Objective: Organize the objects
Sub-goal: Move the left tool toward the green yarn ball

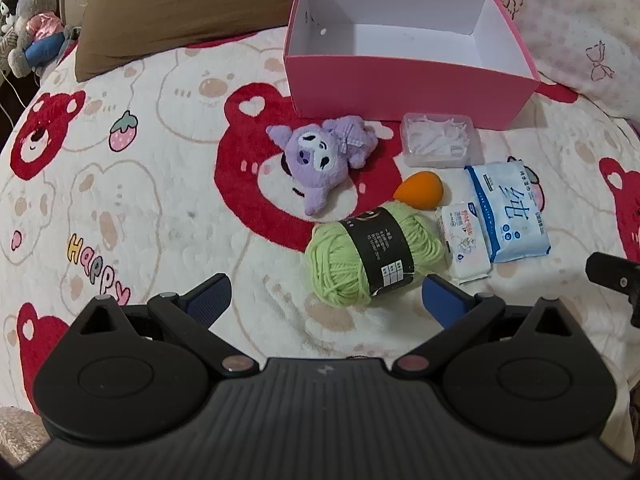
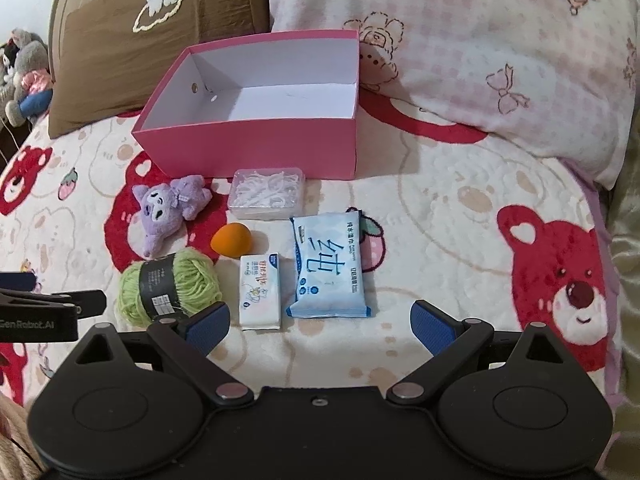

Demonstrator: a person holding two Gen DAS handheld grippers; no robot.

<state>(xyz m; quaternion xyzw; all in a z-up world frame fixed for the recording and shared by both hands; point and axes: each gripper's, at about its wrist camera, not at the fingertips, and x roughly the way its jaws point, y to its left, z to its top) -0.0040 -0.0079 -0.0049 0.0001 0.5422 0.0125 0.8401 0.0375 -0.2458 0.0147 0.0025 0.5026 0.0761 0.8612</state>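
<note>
An empty pink box point(image 1: 404, 88) point(image 2: 256, 148) with a white inside stands on the bed. In front of it lie a purple plush toy point(image 1: 320, 160) point(image 2: 168, 208), a clear case of floss picks point(image 1: 440, 140) point(image 2: 266, 194), an orange sponge point(image 1: 418, 191) point(image 2: 231, 240), a green yarn ball point(image 1: 372, 256) point(image 2: 168, 284), a small white tissue pack point(image 1: 464, 244) point(image 2: 260, 292) and a blue wipes pack point(image 1: 508, 212) point(image 2: 328, 268). My left gripper point(image 1: 326, 300) is open and empty, just short of the yarn. My right gripper point(image 2: 320, 322) is open and empty, near the packs.
The bed is covered by a white blanket with red bears point(image 1: 140, 184) point(image 2: 460, 220). A brown pillow point(image 1: 180, 8) point(image 2: 160, 40) and a pink checked pillow point(image 2: 500, 48) lie behind the box. Stuffed toys point(image 1: 32, 20) sit at far left.
</note>
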